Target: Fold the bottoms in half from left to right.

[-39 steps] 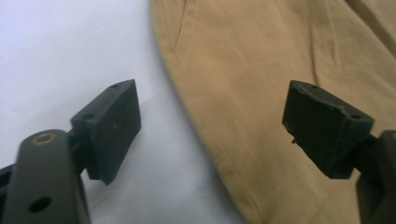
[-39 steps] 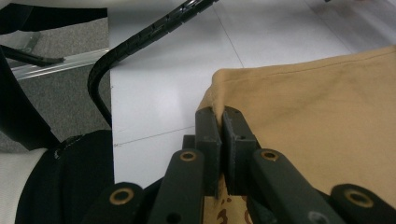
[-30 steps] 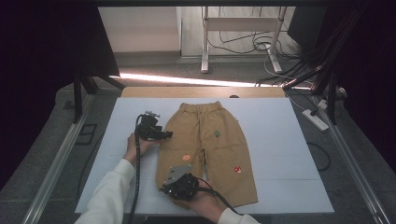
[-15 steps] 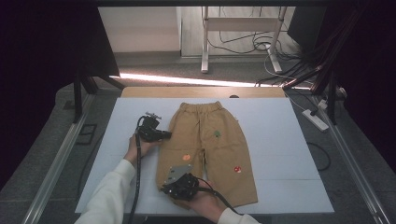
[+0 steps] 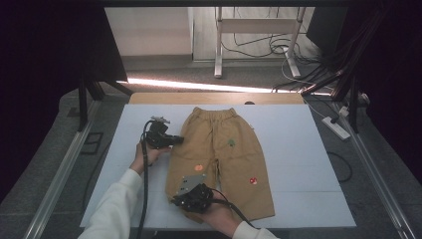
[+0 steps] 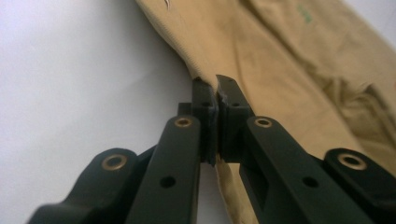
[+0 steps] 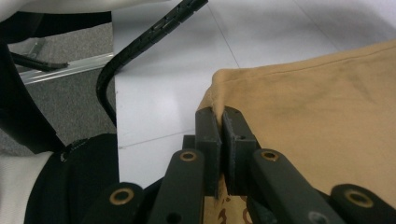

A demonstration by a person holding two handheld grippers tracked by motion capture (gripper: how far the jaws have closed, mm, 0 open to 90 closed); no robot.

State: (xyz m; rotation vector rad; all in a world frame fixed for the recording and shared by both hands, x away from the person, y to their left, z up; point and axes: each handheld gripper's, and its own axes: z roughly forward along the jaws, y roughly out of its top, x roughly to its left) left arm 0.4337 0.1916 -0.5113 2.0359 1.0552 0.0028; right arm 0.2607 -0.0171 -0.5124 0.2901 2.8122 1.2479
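Observation:
A pair of tan trousers (image 5: 234, 159) lies flat on the white table (image 5: 308, 164), waistband at the far side, with small green, orange and red patches. My left gripper (image 5: 178, 141) is at the trousers' left side seam; in the left gripper view its jaws are closed together on the edge of the tan cloth (image 6: 280, 70). My right gripper (image 5: 180, 200) is at the near hem of the left leg. In the right gripper view its jaws pinch the hem corner (image 7: 219, 93), and cloth runs out to the right.
A white power strip (image 5: 337, 128) lies off the table's right side beside a metal rail. Cables and a white stand (image 5: 256, 30) are on the floor beyond the far edge. Bare white table surface spreads left and right of the trousers.

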